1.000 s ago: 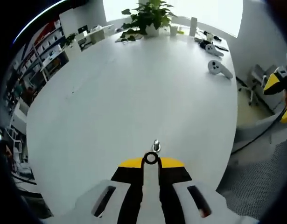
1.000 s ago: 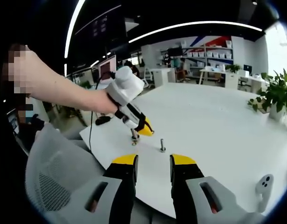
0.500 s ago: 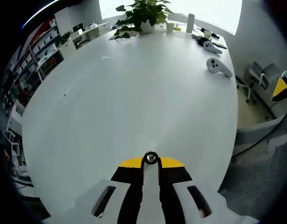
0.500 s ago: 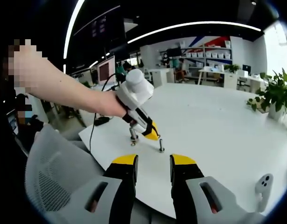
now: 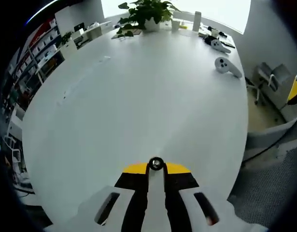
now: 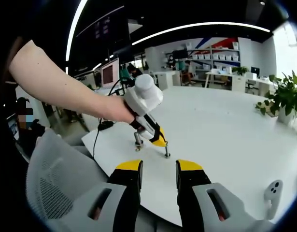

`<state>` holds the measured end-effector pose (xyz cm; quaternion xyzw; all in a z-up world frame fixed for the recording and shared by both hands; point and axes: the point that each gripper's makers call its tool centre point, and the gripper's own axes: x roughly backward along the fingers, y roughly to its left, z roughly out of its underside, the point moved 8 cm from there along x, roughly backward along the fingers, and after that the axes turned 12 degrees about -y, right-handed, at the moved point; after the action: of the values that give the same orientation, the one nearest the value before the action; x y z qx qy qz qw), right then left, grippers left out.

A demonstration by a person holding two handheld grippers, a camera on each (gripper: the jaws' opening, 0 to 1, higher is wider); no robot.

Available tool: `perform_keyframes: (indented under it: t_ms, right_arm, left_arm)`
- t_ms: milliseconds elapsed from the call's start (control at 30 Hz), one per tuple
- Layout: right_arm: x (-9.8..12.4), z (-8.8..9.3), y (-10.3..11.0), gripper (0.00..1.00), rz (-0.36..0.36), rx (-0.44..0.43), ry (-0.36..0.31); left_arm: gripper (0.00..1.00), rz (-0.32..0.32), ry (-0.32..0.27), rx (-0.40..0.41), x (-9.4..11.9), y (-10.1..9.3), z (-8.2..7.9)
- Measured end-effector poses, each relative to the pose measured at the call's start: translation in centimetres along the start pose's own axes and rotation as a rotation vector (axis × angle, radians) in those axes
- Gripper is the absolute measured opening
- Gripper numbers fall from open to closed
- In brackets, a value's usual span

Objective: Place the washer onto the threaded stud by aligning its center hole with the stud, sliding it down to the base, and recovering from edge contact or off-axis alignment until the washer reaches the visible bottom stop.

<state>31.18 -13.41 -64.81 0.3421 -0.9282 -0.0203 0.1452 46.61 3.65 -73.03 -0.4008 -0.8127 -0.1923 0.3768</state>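
Right gripper view: a person's arm is reaching in from the left over the table edge.
Table: white and round-ended, it is carrying everything below; in the left gripper view it is stretching away toward bright windows.
Chair: grey mesh, it is standing at the near edge of the table, left of the right gripper.
Plant: a potted green plant is sitting at the far end of the table; it is showing at the right edge of the right gripper view too.
Left gripper: white-bodied with yellow tips, it is tilting down so that its tips are hanging right at the top of the stud. In its own view the jaws are pressed together, pinching the washer.
Right gripper: its jaws are standing spread with nothing between them, near the table edge and just short of the stud.
Controllers: one white handheld controller is lying near the table's right edge, with another farther off; one is also peeking in at the lower right of the right gripper view.
Stud: a short upright pin, it is standing on the table; a second upright metal piece is standing just beside it, to the left.
Washer: a small metal ring, it is sitting at the tip of the left gripper. Whether it is already on the stud cannot be told.
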Motion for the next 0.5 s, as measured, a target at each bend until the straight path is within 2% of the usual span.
perform_keyframes:
  t_ms: [400,500]
  right_arm:
    - [0.02,-0.02,-0.04,0.29,0.003,-0.003,-0.002]
    - [0.05,-0.01,-0.06,0.29,0.004,-0.004,-0.002]
  left_arm:
    - [0.09,0.003,0.008,0.010,-0.39,0.10,0.12]
    - [0.09,0.002,-0.008,0.013,-0.46,0.18,-0.03]
